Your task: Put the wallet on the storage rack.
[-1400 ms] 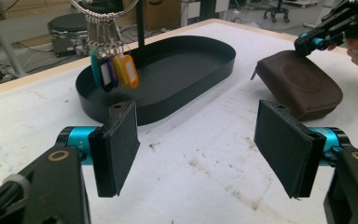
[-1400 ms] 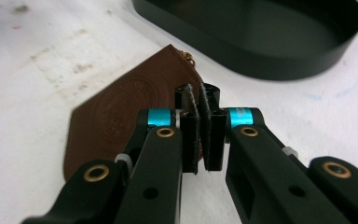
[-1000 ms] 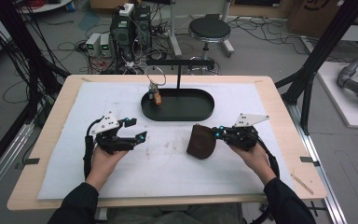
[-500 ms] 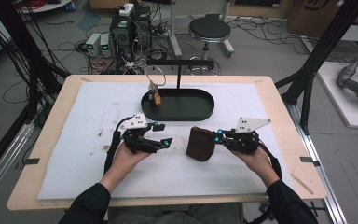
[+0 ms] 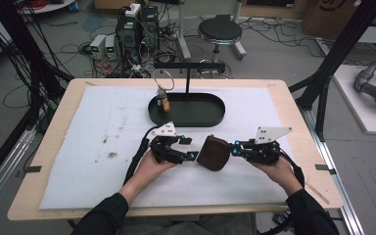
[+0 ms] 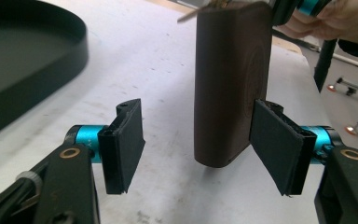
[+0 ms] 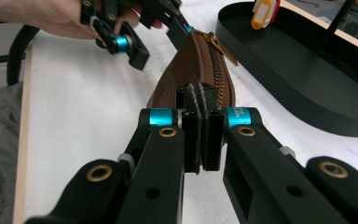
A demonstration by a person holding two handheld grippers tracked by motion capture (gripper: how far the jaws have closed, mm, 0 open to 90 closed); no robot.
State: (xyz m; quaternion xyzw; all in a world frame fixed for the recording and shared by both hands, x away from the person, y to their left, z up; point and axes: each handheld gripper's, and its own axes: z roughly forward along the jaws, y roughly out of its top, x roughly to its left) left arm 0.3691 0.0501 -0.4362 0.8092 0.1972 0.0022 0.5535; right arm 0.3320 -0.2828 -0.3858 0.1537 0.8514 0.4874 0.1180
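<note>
Right gripper view: right gripper (image 7: 200, 135) jaws pinched tight on the brown zip pouch (image 7: 193, 70). Left gripper (image 6: 196, 144) jaws gape wide, the pouch standing between them, nearer the right-hand jaw.

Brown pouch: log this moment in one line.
right tongs: shut on brown pouch, held on edge, zipper up | left tongs: open, astride pouch's far end | black tray: behind, holds orange tag
</note>
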